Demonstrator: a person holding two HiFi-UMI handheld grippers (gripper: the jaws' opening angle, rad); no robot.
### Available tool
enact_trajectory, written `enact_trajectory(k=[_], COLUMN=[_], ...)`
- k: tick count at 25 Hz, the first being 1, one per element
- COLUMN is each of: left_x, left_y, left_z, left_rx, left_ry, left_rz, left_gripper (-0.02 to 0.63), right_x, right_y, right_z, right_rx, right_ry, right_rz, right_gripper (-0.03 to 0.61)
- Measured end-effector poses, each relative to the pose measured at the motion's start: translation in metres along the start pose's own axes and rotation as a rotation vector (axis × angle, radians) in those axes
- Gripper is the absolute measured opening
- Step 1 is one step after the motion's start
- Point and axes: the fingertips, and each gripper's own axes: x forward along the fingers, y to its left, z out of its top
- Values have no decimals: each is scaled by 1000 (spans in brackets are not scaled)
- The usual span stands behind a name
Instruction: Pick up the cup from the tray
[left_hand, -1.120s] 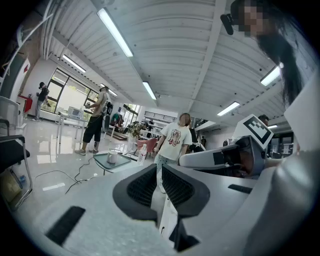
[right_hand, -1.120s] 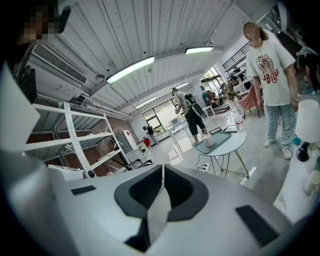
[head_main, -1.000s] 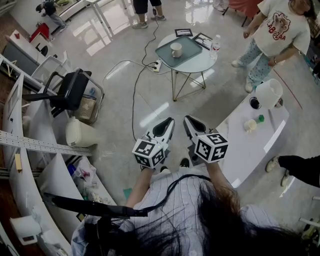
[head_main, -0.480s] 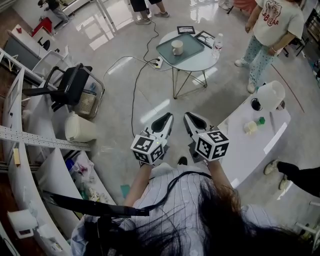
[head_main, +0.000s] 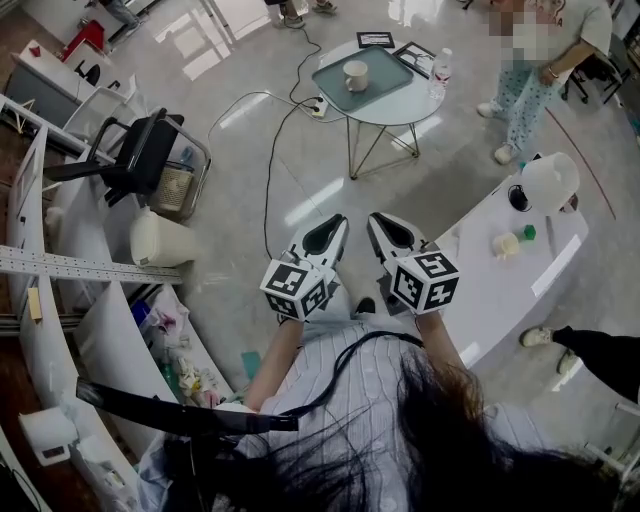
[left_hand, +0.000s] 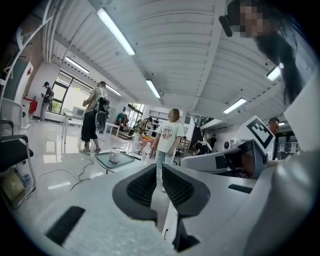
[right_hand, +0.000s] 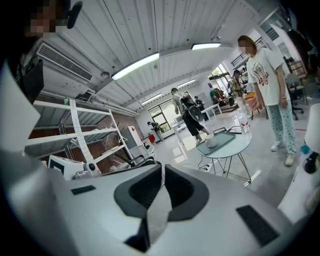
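Observation:
A pale cup (head_main: 355, 75) stands on a grey-green tray (head_main: 372, 85) on a small round table (head_main: 400, 118), far off across the floor. Both grippers hang side by side in front of the person's chest, well short of the table. My left gripper (head_main: 335, 226) is shut with nothing in it, and so is my right gripper (head_main: 380, 224). In the left gripper view the cup (left_hand: 114, 156) and tray (left_hand: 111, 162) sit far beyond the closed pads (left_hand: 148, 186). The right gripper view also shows the cup (right_hand: 211, 141) on its tray (right_hand: 223, 140), distant.
A water bottle (head_main: 437, 85) and two framed cards (head_main: 375, 40) share the round table. A white counter (head_main: 490, 290) with a white jug (head_main: 548, 183) runs at the right. A person in a white T-shirt (head_main: 530, 70) stands by the table. A black chair (head_main: 140, 175), a white bin (head_main: 160, 265) and a floor cable (head_main: 268, 180) lie to the left.
The head view has drifted, so the round table sits a little higher and further right in the frame. Both grippers stay shut, side by side, slightly higher.

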Motion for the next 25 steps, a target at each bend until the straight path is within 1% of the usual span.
enact_trajectory(k=[5,10,14,20,25], left_x=[10,36,60,97,121], left_y=[20,38,61,111,163], left_z=[2,5,13,25,46], left_rx=[-16,-18,-17,-25,-47], left_ry=[10,23,37,75,76], left_rz=[18,-6,-25,-55,-68], left_gripper=[18,18,18,25,25], right_x=[15,35,61,116,168], right_y=[-10,-32,-50,-72,-86], right_z=[2,13,24,45,71], right_rx=[21,46,62,85,100], right_ry=[14,15,22,40,40], right_rz=[-5,-38,-59,-84,-104], right_gripper=[38,38,38,38,38])
